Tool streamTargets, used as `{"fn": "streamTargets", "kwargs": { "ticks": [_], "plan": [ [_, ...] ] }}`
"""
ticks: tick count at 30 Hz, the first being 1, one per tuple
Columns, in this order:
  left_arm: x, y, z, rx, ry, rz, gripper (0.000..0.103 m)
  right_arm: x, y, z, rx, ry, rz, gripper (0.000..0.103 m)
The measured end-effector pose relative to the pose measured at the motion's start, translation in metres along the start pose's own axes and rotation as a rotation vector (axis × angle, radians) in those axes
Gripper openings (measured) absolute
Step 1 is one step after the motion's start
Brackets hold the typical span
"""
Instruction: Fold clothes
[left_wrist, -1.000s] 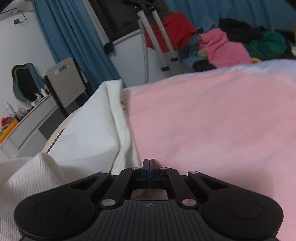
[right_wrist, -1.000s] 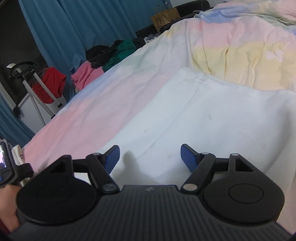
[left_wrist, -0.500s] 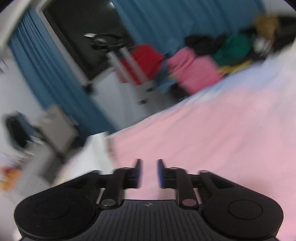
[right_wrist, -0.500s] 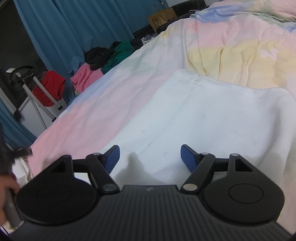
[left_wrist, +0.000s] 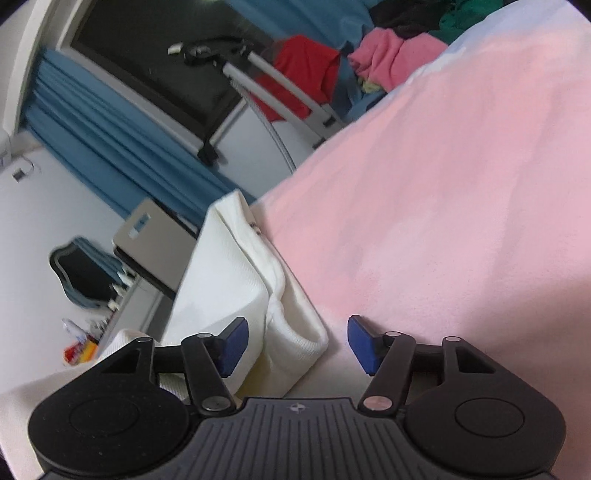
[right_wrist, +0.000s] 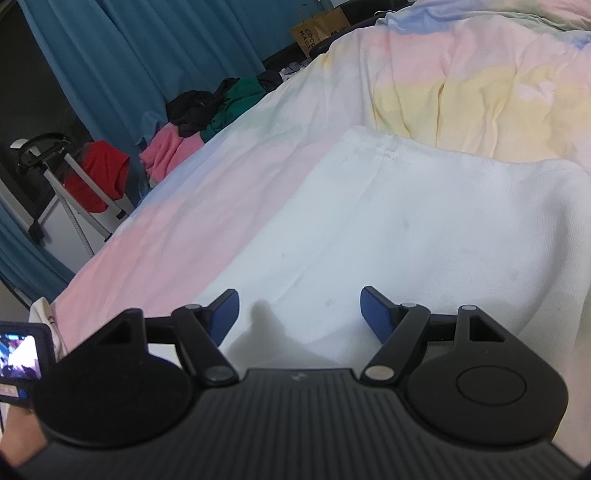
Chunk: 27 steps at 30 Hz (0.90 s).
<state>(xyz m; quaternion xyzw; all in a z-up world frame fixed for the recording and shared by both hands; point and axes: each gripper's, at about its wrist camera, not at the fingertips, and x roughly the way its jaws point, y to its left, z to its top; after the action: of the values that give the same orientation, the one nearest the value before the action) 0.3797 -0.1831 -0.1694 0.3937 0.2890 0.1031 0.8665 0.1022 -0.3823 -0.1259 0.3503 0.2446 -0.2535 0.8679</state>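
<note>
A white knit garment (right_wrist: 406, 229) lies spread flat on the pastel bedsheet (right_wrist: 192, 236). Its sleeve with a ribbed cuff (left_wrist: 295, 343) hangs at the bed's left edge in the left wrist view. My left gripper (left_wrist: 295, 345) is open and empty, with the cuff lying between its blue pads (left_wrist: 232, 345). My right gripper (right_wrist: 298, 314) is open and empty, hovering just above the garment's near part.
A pile of pink, green and black clothes (right_wrist: 207, 122) lies at the bed's far side. A metal stand with a red garment (left_wrist: 295, 74) and blue curtains (right_wrist: 129, 55) stand beyond. A grey chair (left_wrist: 155, 243) and a dresser are left of the bed.
My left gripper was shut on the white sleeve, then opened and let it go. It tilted and swung. My right gripper stayed open and barely moved.
</note>
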Motion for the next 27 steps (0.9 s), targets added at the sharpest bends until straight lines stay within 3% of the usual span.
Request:
{"fn": "streamTargets", "kwargs": {
  "ticks": [3,5,11,15,19,22,25,27],
  "plan": [
    [0.009,-0.001,0.002,0.005,0.02,-0.041,0.022,-0.001,-0.001,0.0,-0.001,0.002,0.001,0.074],
    [0.014,0.002,0.005,0.0,0.032,-0.059,0.013,-0.001,-0.002,0.001,0.004,0.005,0.005,0.074],
    [-0.009,0.026,0.012,-0.137,0.02,-0.132,0.007,0.0,-0.002,0.003,0.015,0.009,0.008,0.074],
    [-0.054,0.053,0.027,-0.224,-0.098,-0.184,0.006,-0.001,-0.003,0.003,0.035,0.01,0.014,0.074],
    [-0.114,0.073,0.055,-0.345,-0.231,-0.351,0.006,-0.002,-0.002,0.003,0.041,0.009,0.016,0.074],
    [-0.171,0.067,0.073,-0.351,-0.356,-0.497,0.006,-0.002,-0.001,0.002,0.038,0.005,0.016,0.074],
    [-0.206,0.049,0.087,-0.34,-0.397,-0.64,0.006,-0.002,-0.001,0.002,0.033,0.001,0.024,0.075],
    [-0.222,0.032,0.091,-0.321,-0.406,-0.693,0.006,-0.002,-0.001,0.002,0.029,-0.001,0.036,0.076]
  ]
}}
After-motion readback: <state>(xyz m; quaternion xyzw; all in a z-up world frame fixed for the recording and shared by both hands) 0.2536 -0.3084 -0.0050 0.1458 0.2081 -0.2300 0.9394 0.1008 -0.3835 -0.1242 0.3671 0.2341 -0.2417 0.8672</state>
